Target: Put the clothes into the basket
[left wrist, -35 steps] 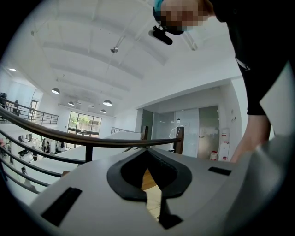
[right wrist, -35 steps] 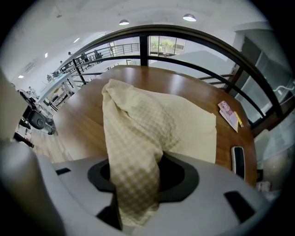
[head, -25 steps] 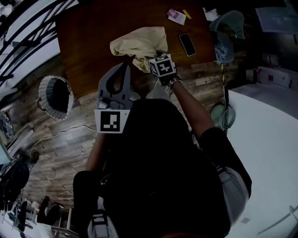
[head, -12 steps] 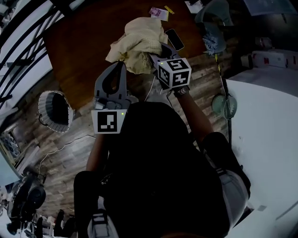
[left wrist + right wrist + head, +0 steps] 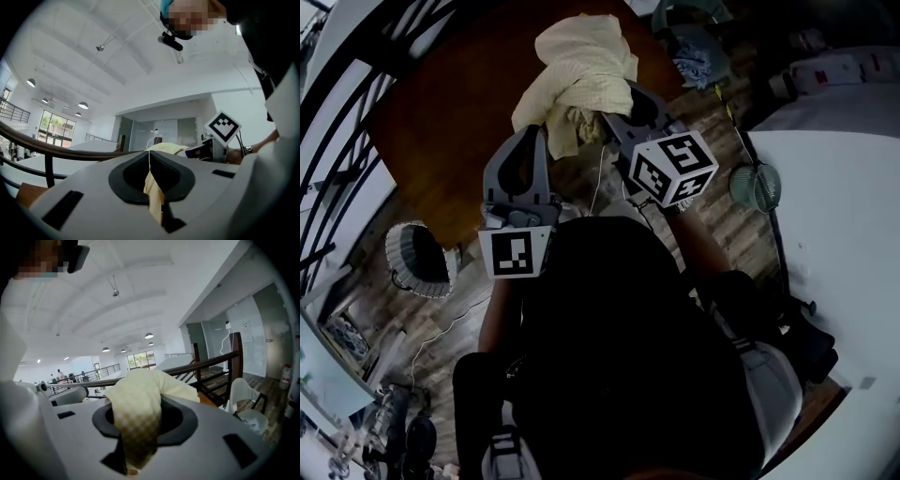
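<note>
A pale yellow cloth point(image 5: 579, 70) hangs bunched in the air above the brown table point(image 5: 441, 122), held by both grippers. My right gripper point(image 5: 623, 101) is shut on its thick middle, and in the right gripper view the cloth point(image 5: 136, 413) fills and spills over the jaws of that gripper point(image 5: 140, 404). My left gripper point(image 5: 540, 136) sits lower and to the left, shut on a thin strip of the cloth point(image 5: 153, 192) that runs between its closed jaws. The white basket point(image 5: 417, 258) stands on the wooden floor at the lower left, apart from both grippers.
A chair with blue cloth point(image 5: 694, 61) stands at the top right. A round white table point(image 5: 844, 234) fills the right side, with a green racket-like thing point(image 5: 755, 187) beside it. A dark railing point(image 5: 337, 169) runs along the left.
Both grippers have risen with the yellow cloth, which has left the table top. The right gripper rose much more and now points nearly level.
</note>
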Demonstrator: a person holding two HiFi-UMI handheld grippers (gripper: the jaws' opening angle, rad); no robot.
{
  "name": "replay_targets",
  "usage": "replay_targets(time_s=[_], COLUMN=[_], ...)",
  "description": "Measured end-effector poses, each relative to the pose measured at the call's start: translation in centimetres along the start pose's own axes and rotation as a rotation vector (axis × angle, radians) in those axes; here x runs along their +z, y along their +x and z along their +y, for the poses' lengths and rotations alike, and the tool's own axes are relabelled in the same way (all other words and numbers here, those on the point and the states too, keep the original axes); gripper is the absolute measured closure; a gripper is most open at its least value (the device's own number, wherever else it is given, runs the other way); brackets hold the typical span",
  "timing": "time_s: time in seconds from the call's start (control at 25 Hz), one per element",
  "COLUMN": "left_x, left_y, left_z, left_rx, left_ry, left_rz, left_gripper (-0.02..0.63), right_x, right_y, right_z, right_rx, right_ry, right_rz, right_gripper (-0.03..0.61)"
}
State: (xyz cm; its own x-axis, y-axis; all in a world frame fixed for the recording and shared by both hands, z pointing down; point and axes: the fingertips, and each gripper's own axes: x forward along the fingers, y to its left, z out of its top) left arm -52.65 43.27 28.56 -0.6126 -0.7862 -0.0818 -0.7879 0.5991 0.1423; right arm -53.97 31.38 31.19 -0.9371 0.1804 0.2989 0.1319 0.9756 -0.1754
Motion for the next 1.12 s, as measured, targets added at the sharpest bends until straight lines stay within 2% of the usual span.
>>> replay_targets(time_s=[0.16,0.4,0.64,0.92,1.12], left_x=[0.3,0.2,-0.3,-2.2,-3.4], left_y=[1.2,3.6,5.8,7.2,8.2], left_z=[-2.5,-8.7,-15.5,-25.9,-30.9], left_rx=[-0.040,-0.152,-0.249,-0.423,-0.506], left_ry=[0.016,0.045,0.040,0.059,0.080], left_rz=[-0.014,-0.030,0.002,0.045,0.053], left_gripper=[0.599,0.598,0.598,0.598,0.598], right_x=[1.9,3.0,2.3,1.4,-0.3], right_y=[-3.2,-9.4,-15.4,-24.9,-29.0], right_z=[-1.5,-5.1,-9.0,-14.3,-17.1], right_rx=[-0.016,-0.074,-0.141,-0.259,-0.331], right_ry=[0.047,0.098,0.151,0.194,0.228], right_rz=[-0.068,-0.151,-0.183,-0.253,-0.265], right_gripper=[0.433,0.431,0.431,0.430,0.428])
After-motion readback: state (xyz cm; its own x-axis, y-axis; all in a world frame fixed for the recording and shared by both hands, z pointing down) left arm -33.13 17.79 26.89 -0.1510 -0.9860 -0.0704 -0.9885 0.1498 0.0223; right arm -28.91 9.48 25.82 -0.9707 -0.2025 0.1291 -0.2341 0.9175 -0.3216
